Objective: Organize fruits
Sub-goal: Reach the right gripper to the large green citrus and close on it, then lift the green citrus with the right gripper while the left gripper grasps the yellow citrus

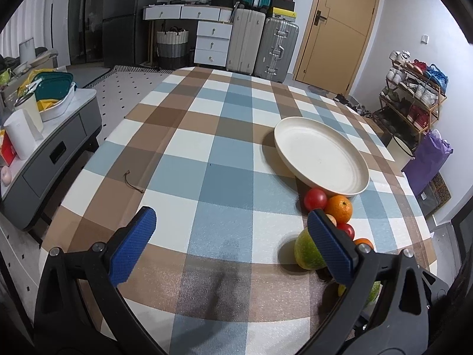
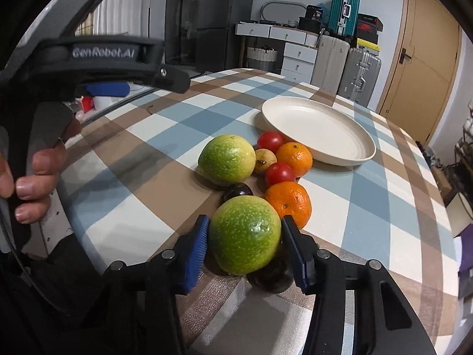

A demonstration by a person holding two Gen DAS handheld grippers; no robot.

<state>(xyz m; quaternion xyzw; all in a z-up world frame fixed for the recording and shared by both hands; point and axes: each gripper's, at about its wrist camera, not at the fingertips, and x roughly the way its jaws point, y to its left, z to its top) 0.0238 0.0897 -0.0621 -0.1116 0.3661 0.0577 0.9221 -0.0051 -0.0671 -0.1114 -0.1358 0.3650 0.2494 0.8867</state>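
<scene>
A cream plate [image 2: 310, 124] sits on the checked tablecloth, with a cluster of fruit in front of it. My right gripper [image 2: 245, 235] is shut on a speckled green fruit [image 2: 245, 233], a blue pad against each side. Behind it lie a second green fruit [image 2: 226, 159], two tomatoes [image 2: 270, 141], two oranges [image 2: 288, 204], a small yellowish fruit [image 2: 264, 161] and dark plums [image 2: 236, 192]. My left gripper [image 1: 232, 216] hangs open over bare cloth, left of the fruit. Its right finger [image 1: 331, 245] hides part of a green fruit [image 1: 306, 251]. The plate [image 1: 319, 153] lies beyond.
A hand [image 2: 38, 177] grips the left gripper's handle at the left of the right wrist view. A short bit of string [image 1: 133, 182] lies on the cloth. A grey side cabinet [image 1: 59, 148] with containers stands left of the table; a shoe rack [image 1: 414, 100] stands to the right.
</scene>
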